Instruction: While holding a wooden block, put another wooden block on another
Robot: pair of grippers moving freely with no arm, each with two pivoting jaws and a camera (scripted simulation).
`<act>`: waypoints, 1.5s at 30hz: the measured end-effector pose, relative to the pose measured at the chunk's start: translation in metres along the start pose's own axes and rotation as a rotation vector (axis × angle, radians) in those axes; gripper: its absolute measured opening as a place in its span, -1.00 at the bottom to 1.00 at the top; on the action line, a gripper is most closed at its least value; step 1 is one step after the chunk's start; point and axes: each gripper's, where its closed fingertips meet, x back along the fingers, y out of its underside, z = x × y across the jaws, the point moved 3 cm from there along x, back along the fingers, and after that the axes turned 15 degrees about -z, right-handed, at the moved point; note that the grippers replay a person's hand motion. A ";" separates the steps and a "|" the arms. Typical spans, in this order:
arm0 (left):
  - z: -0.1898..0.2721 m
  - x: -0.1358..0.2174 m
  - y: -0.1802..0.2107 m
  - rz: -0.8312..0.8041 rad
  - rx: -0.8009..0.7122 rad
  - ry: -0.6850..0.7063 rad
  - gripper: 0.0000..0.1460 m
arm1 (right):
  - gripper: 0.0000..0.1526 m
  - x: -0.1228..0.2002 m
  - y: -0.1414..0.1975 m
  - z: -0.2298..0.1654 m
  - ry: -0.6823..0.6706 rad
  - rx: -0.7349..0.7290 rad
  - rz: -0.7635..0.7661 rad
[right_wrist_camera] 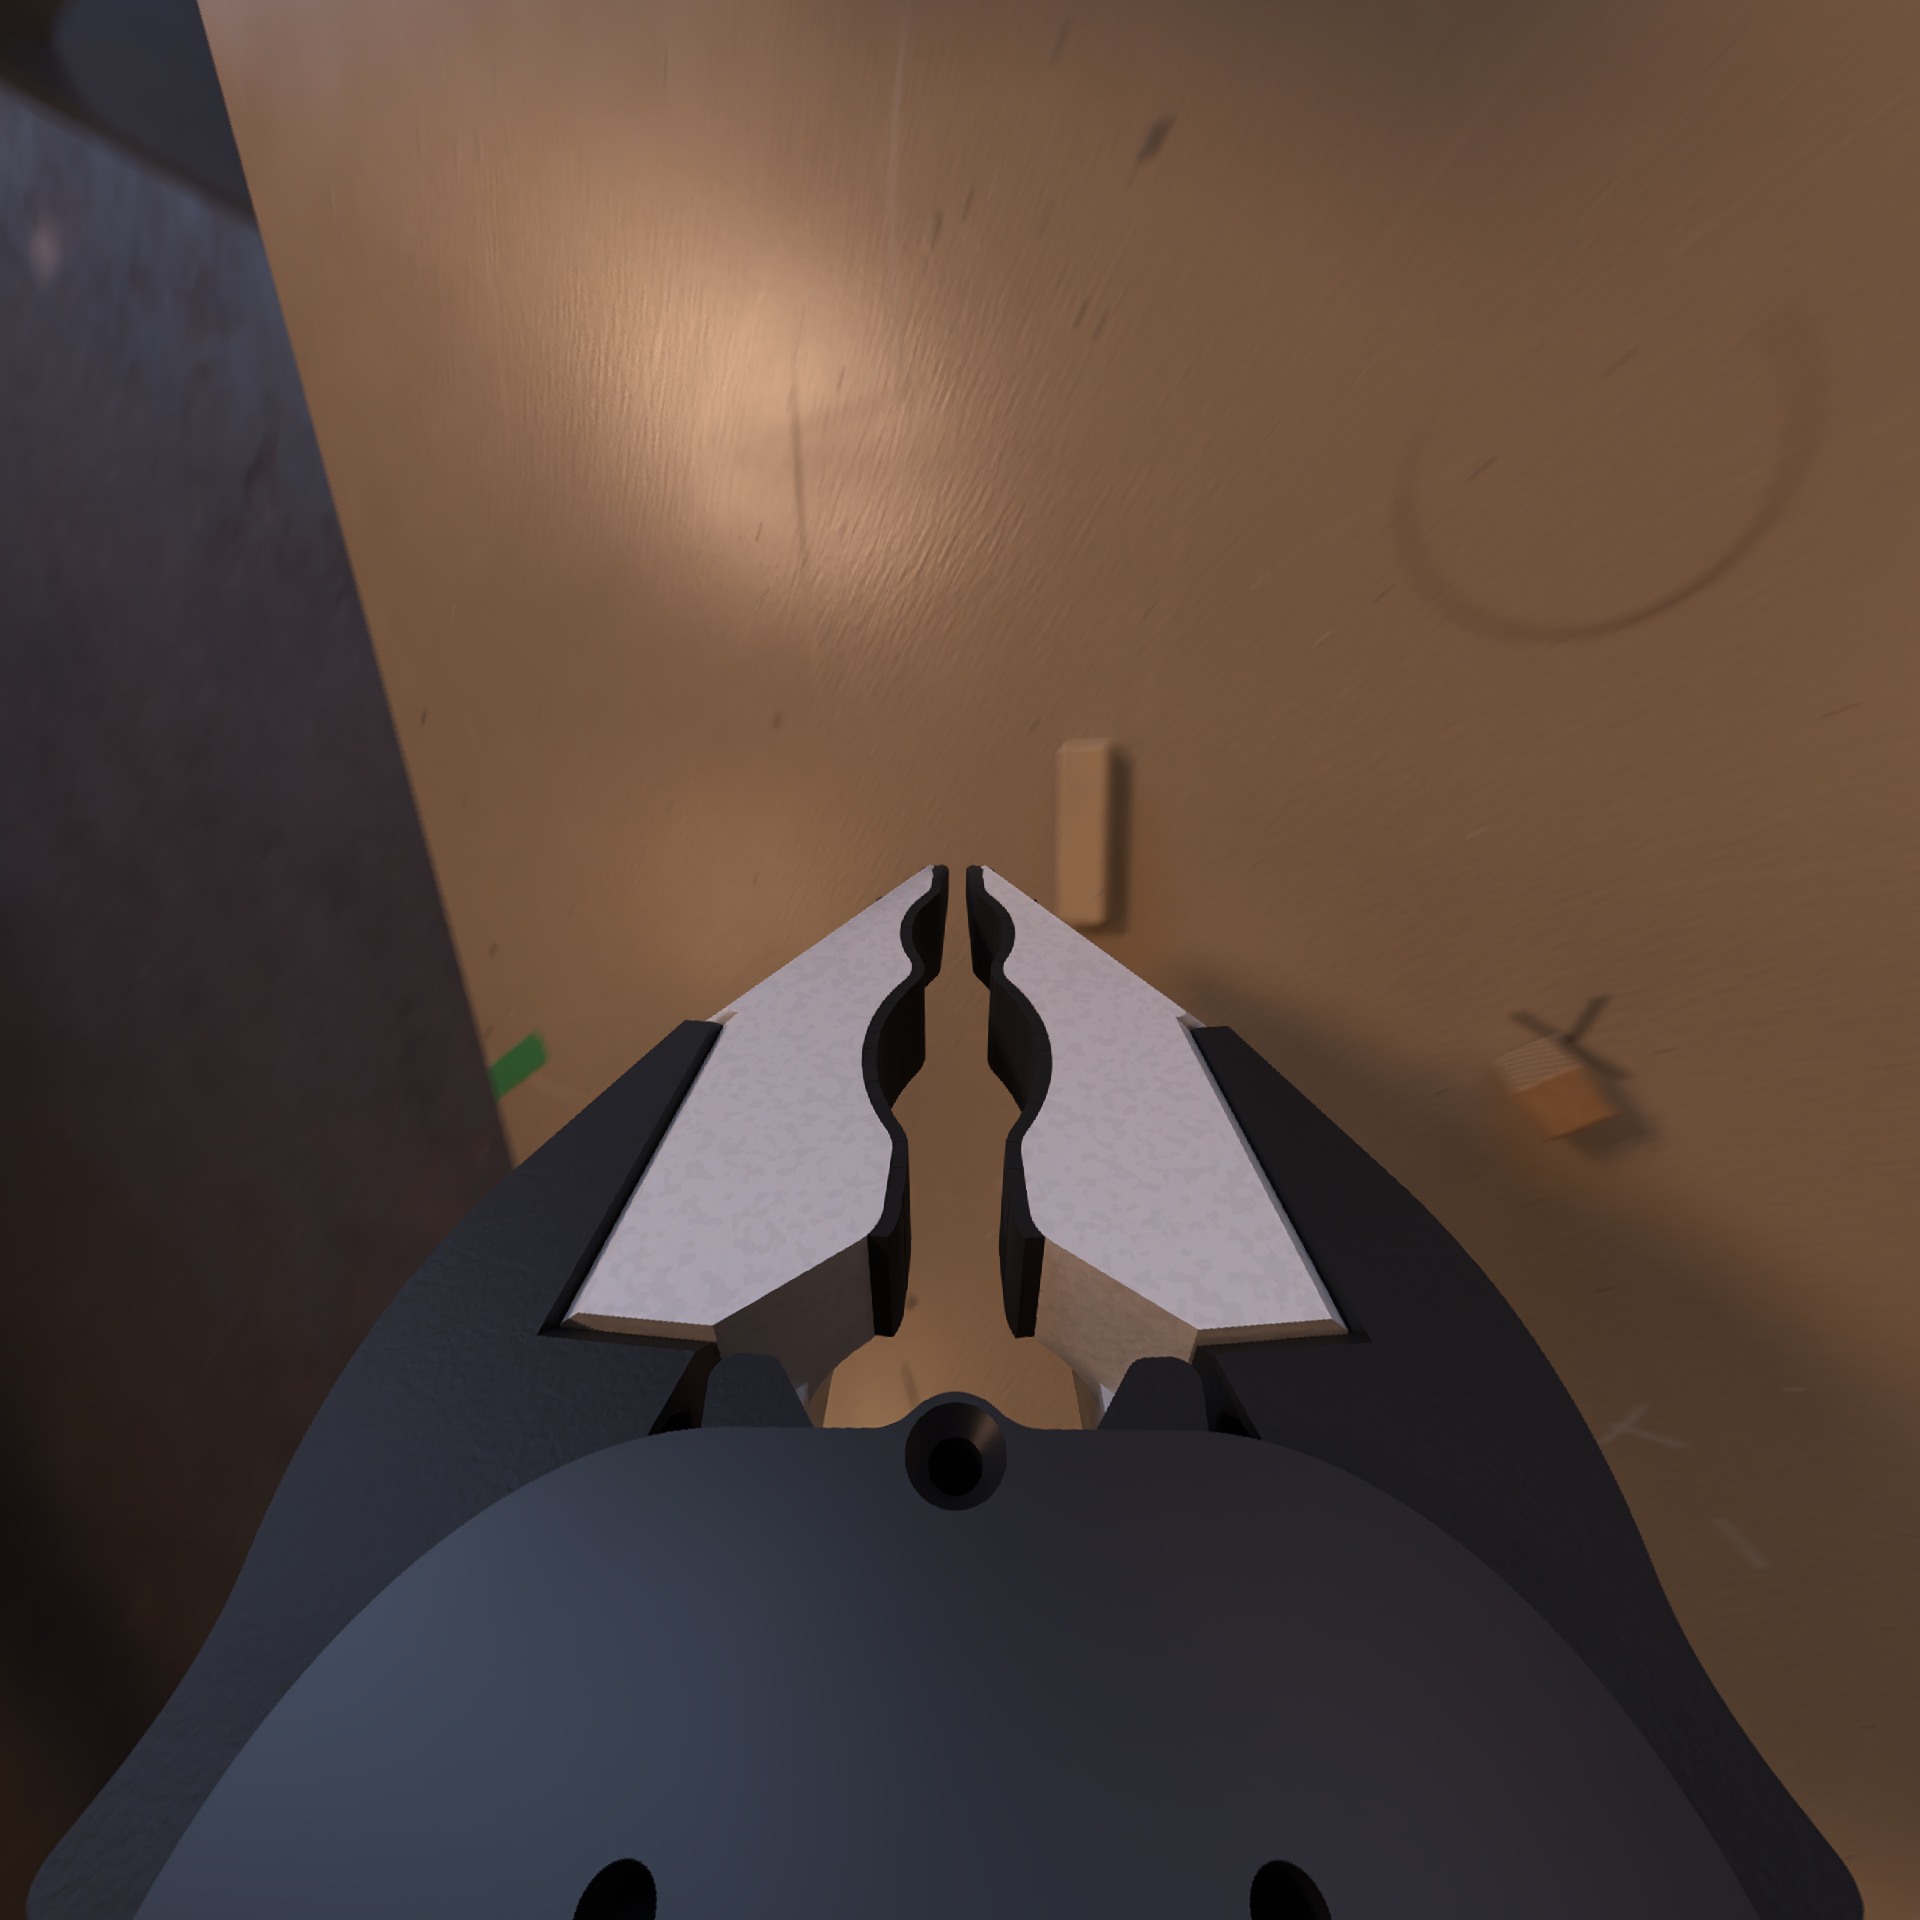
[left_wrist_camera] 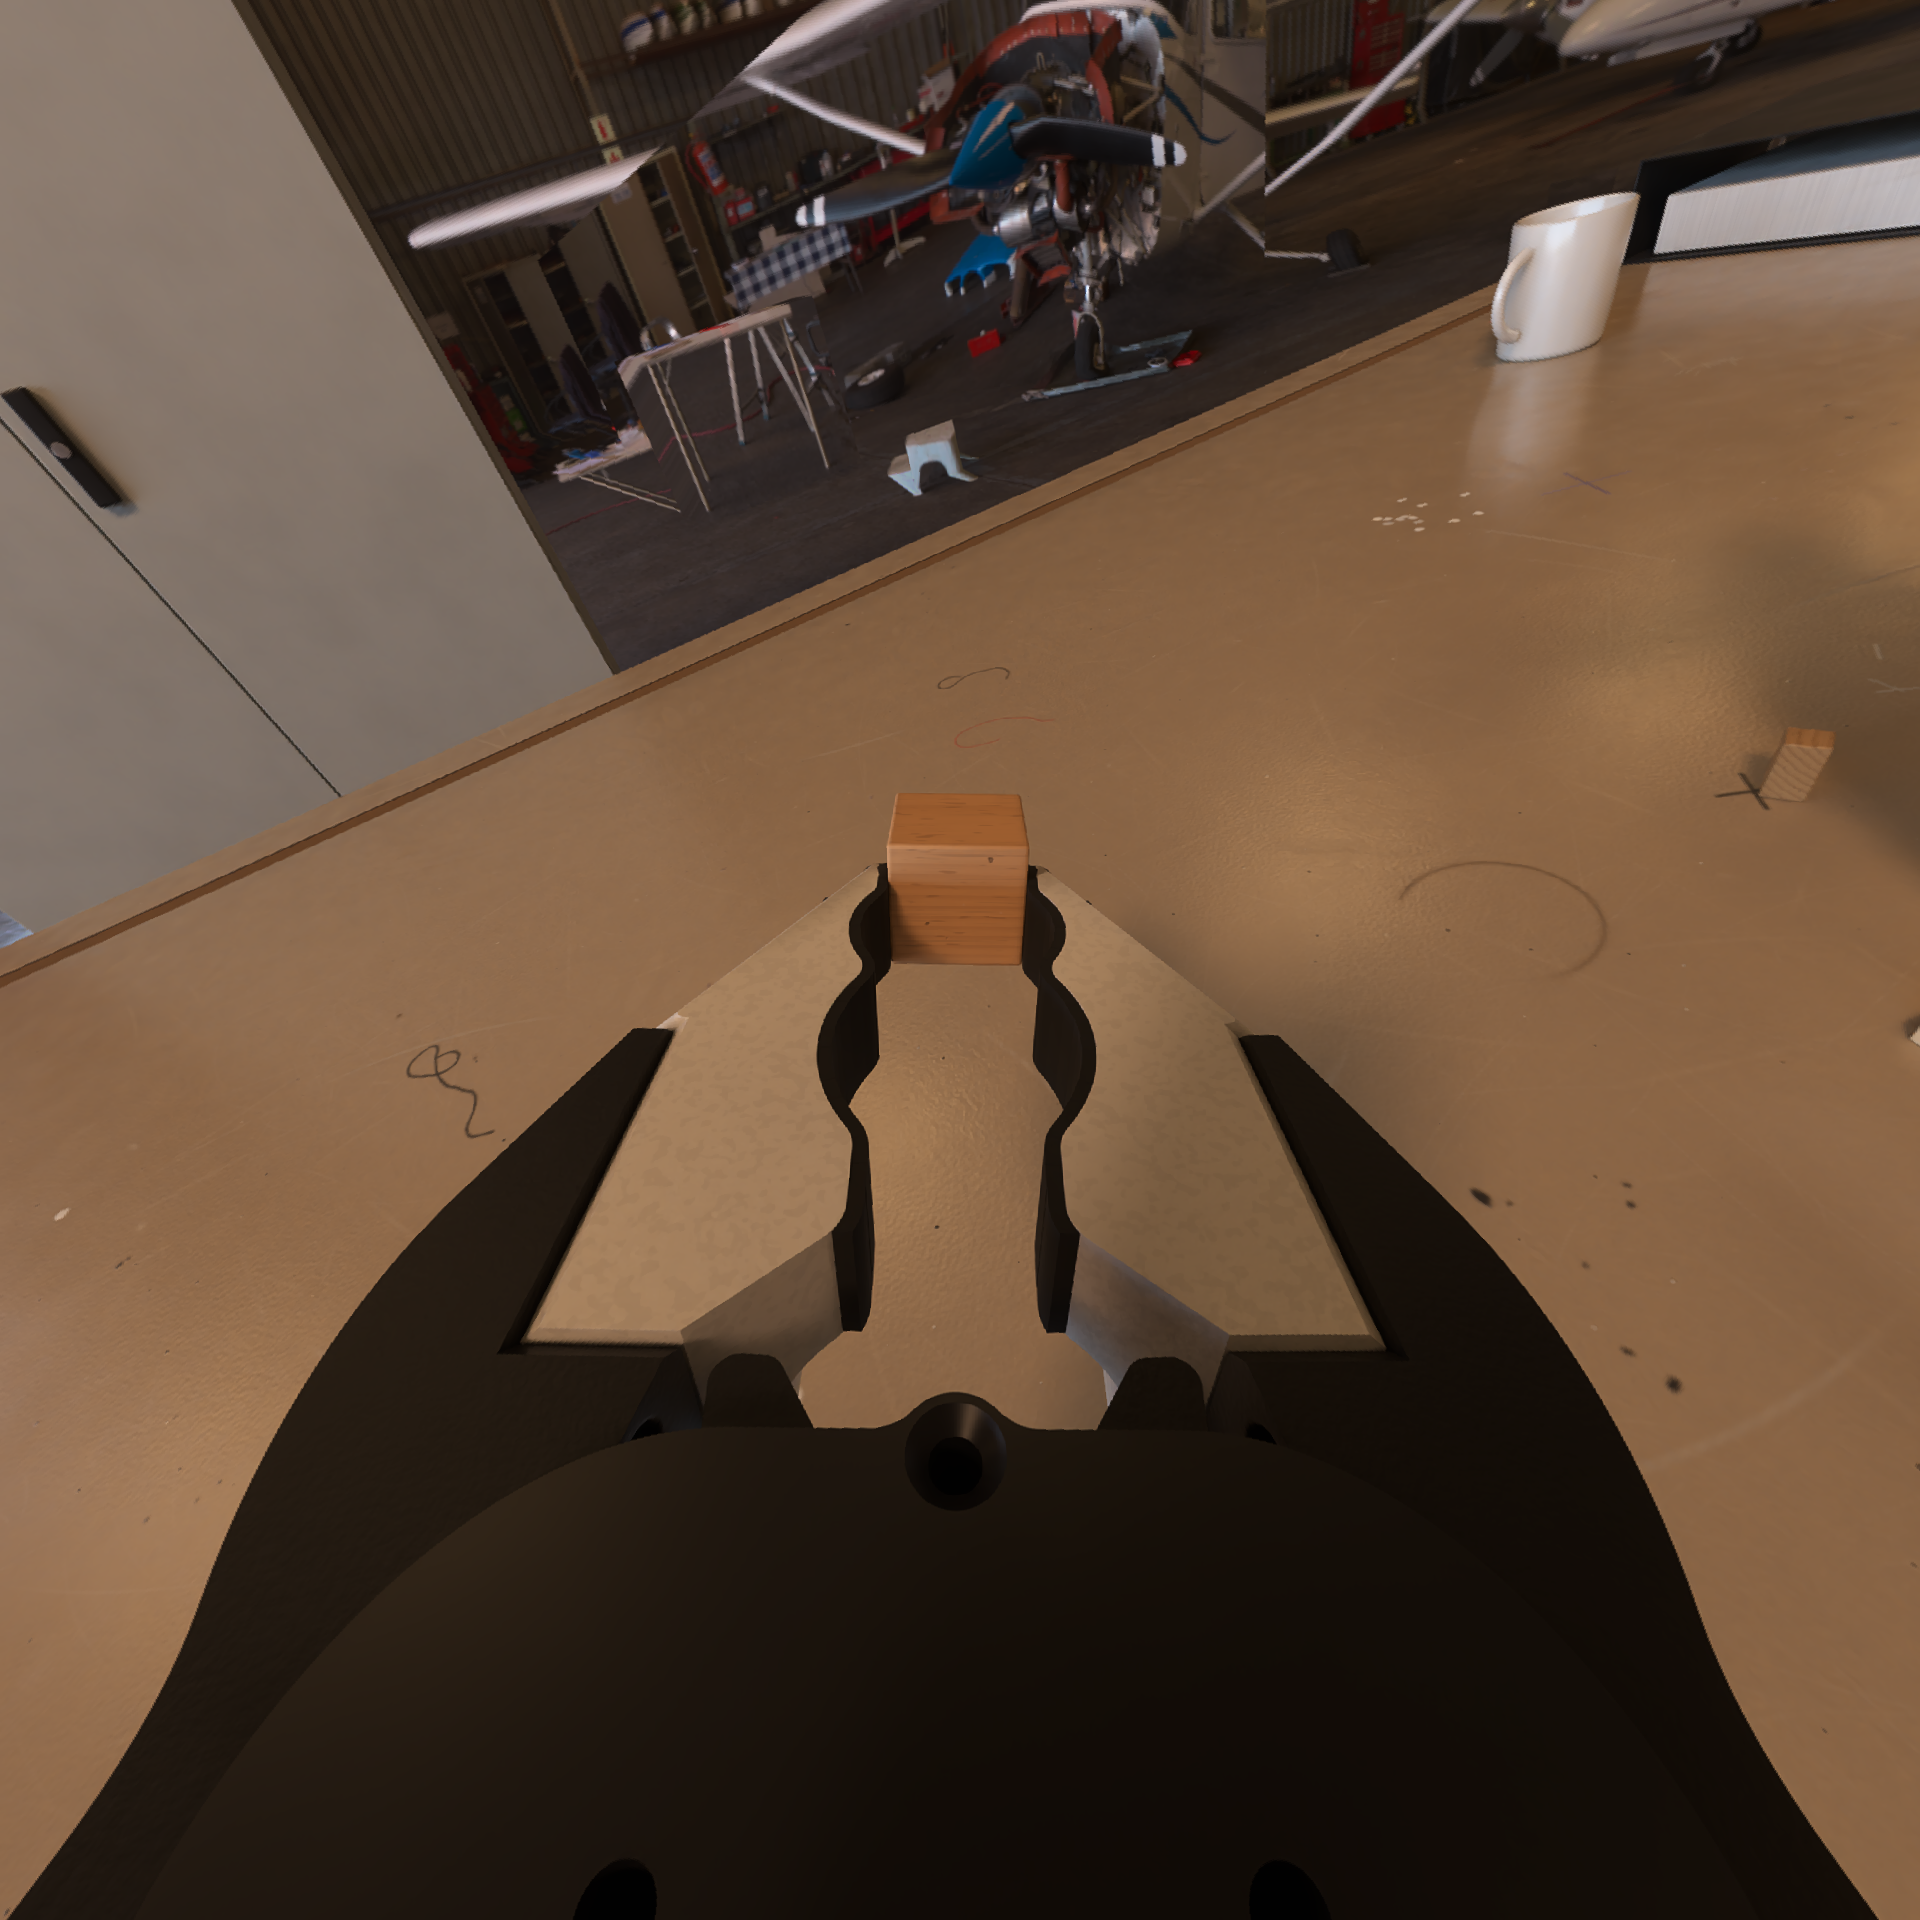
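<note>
The left gripper (left_wrist_camera: 956,914) fills the lower half of its own view, its dark body nearest the lens, and its two pale fingers (left_wrist_camera: 727,1122) are clamped on a small wooden cube (left_wrist_camera: 956,883) right at the tips. The grip sits low on the cube's side faces, with the top poking clear above the fingers — a hold that looks meant for carrying and waiting, since the task wants one block kept in hand while the other gripper does the stacking. It hangs over the brown table (left_wrist_camera: 1351,644), seemingly above the surface.

The right gripper (right_wrist_camera: 956,883) has its fingertips drawn almost together with only a thin slit between them, and nothing is held there. It looks steeply down at the table. Just beyond and to the right of its tips lies a pale, narrow block (right_wrist_camera: 1084,831), flat on the surface; farther right, well apart, sits a smaller cube-like block (right_wrist_camera: 1555,1091), blurred, over a dark cross mark (right_wrist_camera: 1579,1023). In the left view a pale block (left_wrist_camera: 1801,767) stands far off beside a similar cross.

The stacking looks not yet begun: the right gripper would need to spread its fingers before taking either block.

A white mug (left_wrist_camera: 1558,275) stands at the far table edge, out of the way.
</note>
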 end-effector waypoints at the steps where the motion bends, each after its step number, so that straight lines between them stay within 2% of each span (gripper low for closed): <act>1: 0.001 0.000 0.000 0.000 -0.003 0.001 -0.67 | -0.94 0.008 -0.006 0.005 0.036 0.002 0.068; 3: 0.001 0.000 0.000 -0.002 -0.006 0.005 -0.67 | -0.90 0.029 -0.008 0.016 0.149 -0.026 0.163; 5: 0.001 0.000 0.001 -0.004 -0.004 0.007 -0.67 | -0.83 0.051 0.005 0.025 0.263 -0.115 0.240; 7: 0.001 0.000 0.001 -0.005 0.002 0.010 -0.67 | -0.56 0.060 0.028 0.031 0.313 -0.256 0.273; 9: 0.001 0.001 0.002 -0.004 0.008 0.013 -0.67 | -0.33 0.052 0.051 0.034 0.366 -0.397 0.333; 12: 0.002 0.002 0.005 -0.008 0.011 0.020 -0.67 | -0.22 0.025 0.074 0.030 0.431 -0.585 0.448; 15: 0.001 0.001 0.004 -0.005 0.017 0.022 -0.67 | -0.22 0.001 0.082 0.019 0.423 -0.780 0.605; 17: 0.002 0.001 0.001 0.003 0.024 0.028 -0.67 | -0.25 -0.017 0.085 0.015 0.424 -0.841 0.626; 19: 0.003 0.000 -0.001 0.010 0.030 0.039 -0.67 | -0.30 -0.027 0.082 0.015 0.458 -0.859 0.631; 21: 0.006 0.000 -0.003 0.014 0.030 0.049 -0.67 | -0.45 -0.029 0.077 0.019 0.455 -0.864 0.631; 24: 0.009 0.000 -0.003 0.012 0.018 0.054 -0.67 | -0.46 -0.025 0.076 0.034 0.546 -0.878 0.596; 27: 0.011 0.000 -0.003 0.013 0.017 0.063 -0.67 | -0.41 -0.017 0.070 0.060 0.638 -0.868 0.514; 31: 0.011 0.000 -0.002 0.007 0.024 0.069 -0.67 | -0.42 -0.006 0.051 0.089 0.641 -0.834 0.468; 32: 0.010 0.000 -0.002 0.006 0.026 0.068 -0.67 | -0.55 -0.004 0.046 0.094 0.645 -0.812 0.463; 33: 0.009 0.000 -0.001 0.005 0.029 0.068 -0.67 | -0.77 -0.003 0.042 0.098 0.657 -0.782 0.459; 34: 0.009 0.000 -0.001 0.004 0.032 0.068 -0.67 | -0.85 -0.002 0.039 0.101 0.677 -0.752 0.443; 35: 0.008 0.000 0.000 0.002 0.035 0.069 -0.67 | -0.85 -0.001 0.036 0.103 0.694 -0.716 0.413; 37: 0.007 -0.001 0.002 -0.002 0.045 0.076 -0.67 | -0.85 0.004 0.034 0.103 0.756 -0.633 0.369; 39: 0.007 0.000 0.002 0.005 0.057 0.087 -0.67 | -0.85 0.016 0.031 0.095 0.819 -0.524 0.390; 41: 0.008 0.001 0.001 0.014 0.055 0.092 -0.67 | -0.85 0.036 0.030 0.086 0.963 -0.427 0.400; 43: 0.010 -0.001 0.000 0.013 0.043 0.097 -0.67 | -0.85 0.047 0.026 0.079 1.132 -0.261 0.329; 44: 0.012 -0.001 0.000 0.010 0.039 0.100 -0.67 | -0.85 0.040 0.023 0.077 1.156 -0.192 0.249; 45: 0.013 -0.001 0.000 0.008 0.034 0.103 -0.67 | -0.85 0.025 0.018 0.072 1.070 -0.091 0.178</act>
